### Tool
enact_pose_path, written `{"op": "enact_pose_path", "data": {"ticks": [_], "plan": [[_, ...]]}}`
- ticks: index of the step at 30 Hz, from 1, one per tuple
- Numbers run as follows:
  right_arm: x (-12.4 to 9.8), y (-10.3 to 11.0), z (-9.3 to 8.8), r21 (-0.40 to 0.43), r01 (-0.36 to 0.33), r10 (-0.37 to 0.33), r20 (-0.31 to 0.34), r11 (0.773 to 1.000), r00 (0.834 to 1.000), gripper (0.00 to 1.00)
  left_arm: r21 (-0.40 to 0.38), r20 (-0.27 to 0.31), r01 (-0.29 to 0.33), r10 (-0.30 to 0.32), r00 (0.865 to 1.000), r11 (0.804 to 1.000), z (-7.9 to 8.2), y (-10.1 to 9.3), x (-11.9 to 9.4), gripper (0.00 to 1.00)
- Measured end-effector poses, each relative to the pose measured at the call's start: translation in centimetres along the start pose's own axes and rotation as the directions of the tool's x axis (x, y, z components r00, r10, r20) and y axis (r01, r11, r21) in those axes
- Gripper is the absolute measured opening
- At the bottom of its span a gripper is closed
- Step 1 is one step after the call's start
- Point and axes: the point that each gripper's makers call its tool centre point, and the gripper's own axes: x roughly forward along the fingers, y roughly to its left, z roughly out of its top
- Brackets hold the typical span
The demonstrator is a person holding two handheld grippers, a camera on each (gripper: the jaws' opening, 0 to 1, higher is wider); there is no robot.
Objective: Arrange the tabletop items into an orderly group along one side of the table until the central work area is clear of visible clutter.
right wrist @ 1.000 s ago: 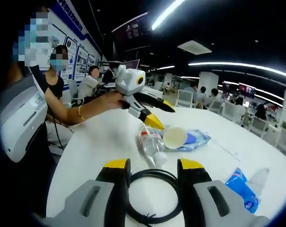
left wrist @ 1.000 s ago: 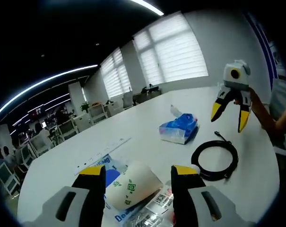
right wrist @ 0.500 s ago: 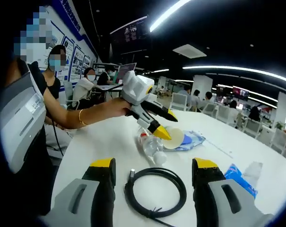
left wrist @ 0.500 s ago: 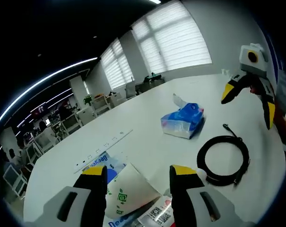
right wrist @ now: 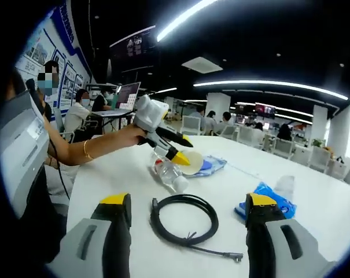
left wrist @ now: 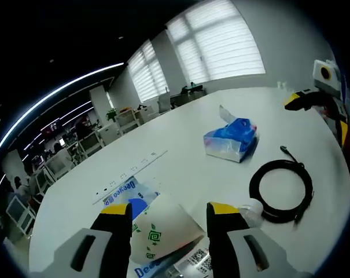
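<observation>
In the left gripper view, the left gripper point(left wrist: 169, 223) has a paper cup point(left wrist: 161, 229) lying on its side between its spread jaws; whether the pads touch it, I cannot tell. The cup rests on a blue packet point(left wrist: 128, 194) on the white table point(left wrist: 180, 156), with a plastic bottle point(left wrist: 247, 209) just beside it. In the right gripper view, the right gripper point(right wrist: 186, 205) hangs wide open and empty above a coiled black cable point(right wrist: 183, 219). A blue tissue pack point(right wrist: 267, 202) lies near the cable.
</observation>
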Motion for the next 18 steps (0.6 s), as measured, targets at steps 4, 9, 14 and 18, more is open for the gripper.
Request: {"op": "enact_pose_path", "data": {"ticks": [4, 9, 14, 18], "plan": [[-1.0, 0.4, -0.2, 0.009, 0.026, -0.026, 0.016, 1.0, 1.0, 0.74, 0.036, -0.014, -0.023, 0.024, 1.0, 0.999, -0.1, 0.0, 0.2, 0.43], [-3.7, -0.5, -1.4, 0.026, 0.129, -0.129, 0.007, 0.991, 0.992, 0.72, 0.017, 0.011, -0.024, 0.024, 1.0, 1.0, 0.3, 0.1, 0.1, 0.34], [-5.6, -0.9, -2.4, 0.04, 0.184, -0.184, -0.005, 0.982, 0.983, 0.68, 0.026, 0.001, -0.04, 0.04, 0.999, 0.999, 0.1, 0.4, 0.3, 0.29], [-7.1, -1.3, -3.2, 0.068, 0.227, -0.227, -0.003, 0.972, 0.974, 0.65, 0.014, 0.004, -0.053, 0.053, 0.999, 0.998, -0.1, 0.7, 0.2, 0.25]]}}
